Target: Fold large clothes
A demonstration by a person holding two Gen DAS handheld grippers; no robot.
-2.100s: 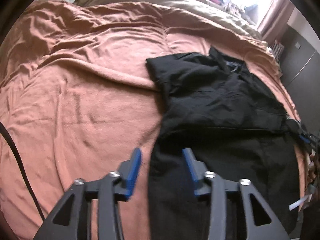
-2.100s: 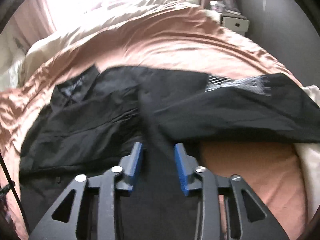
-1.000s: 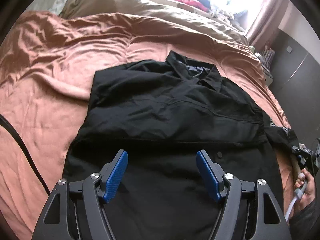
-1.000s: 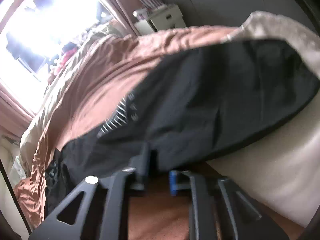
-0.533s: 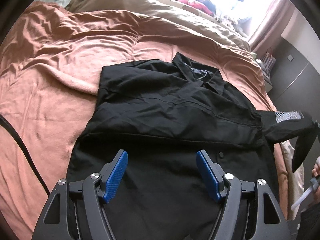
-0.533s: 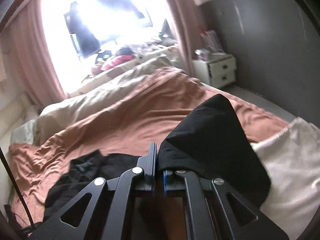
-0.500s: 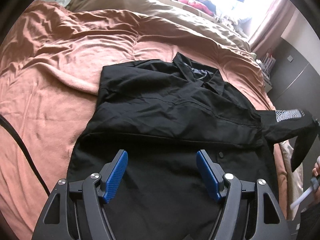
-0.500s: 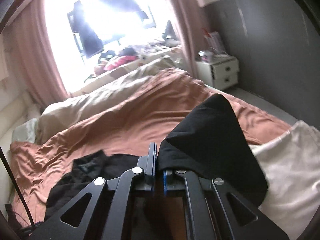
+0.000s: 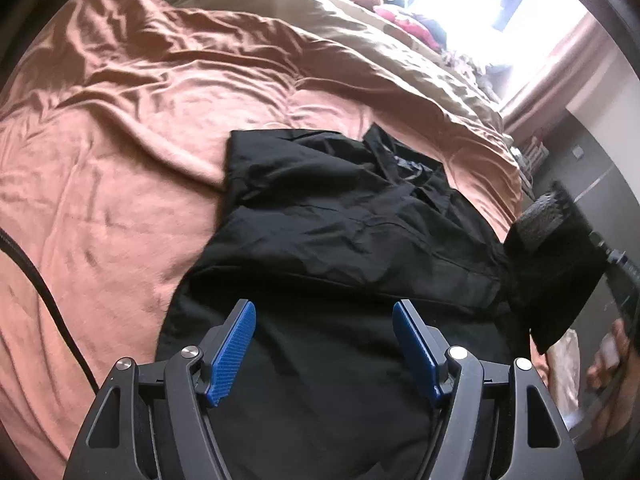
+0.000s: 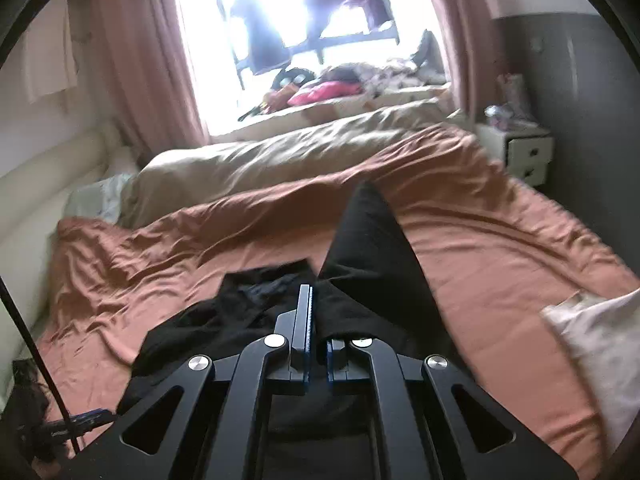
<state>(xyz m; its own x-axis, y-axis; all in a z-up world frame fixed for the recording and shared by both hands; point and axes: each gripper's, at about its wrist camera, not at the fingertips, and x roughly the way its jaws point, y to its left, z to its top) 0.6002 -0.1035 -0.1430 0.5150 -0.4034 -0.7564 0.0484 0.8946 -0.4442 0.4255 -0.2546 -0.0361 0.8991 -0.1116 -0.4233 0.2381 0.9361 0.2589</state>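
Left wrist view first: a dark cable (image 9: 44,296) crosses the rumpled rust-coloured bedspread (image 9: 120,152) at the left edge, and beyond it a beige duvet (image 9: 320,28) runs toward the bright window. To the right of the bare bedspread lies the black shirt (image 9: 340,248), spread on the bed with its collar (image 9: 404,160) toward the window and one side already folded over its body. The left tongs (image 9: 323,342) hang above the shirt's lower part, blue pads (image 9: 234,346) standing wide apart with nothing between them. At the far right the shirt's sleeve (image 9: 556,276) is lifted off the bed, its patterned cuff lining showing, next to a person's hand (image 9: 612,356) at the frame edge. Right wrist view: pink curtains (image 10: 140,64) flank the window, the shirt's body (image 10: 224,320) lies lower left, and the right tongs (image 10: 318,322) are clamped tight on the sleeve (image 10: 372,248), which rises in a black peak above them. A white nightstand (image 10: 520,152) stands at the right by the grey wall.
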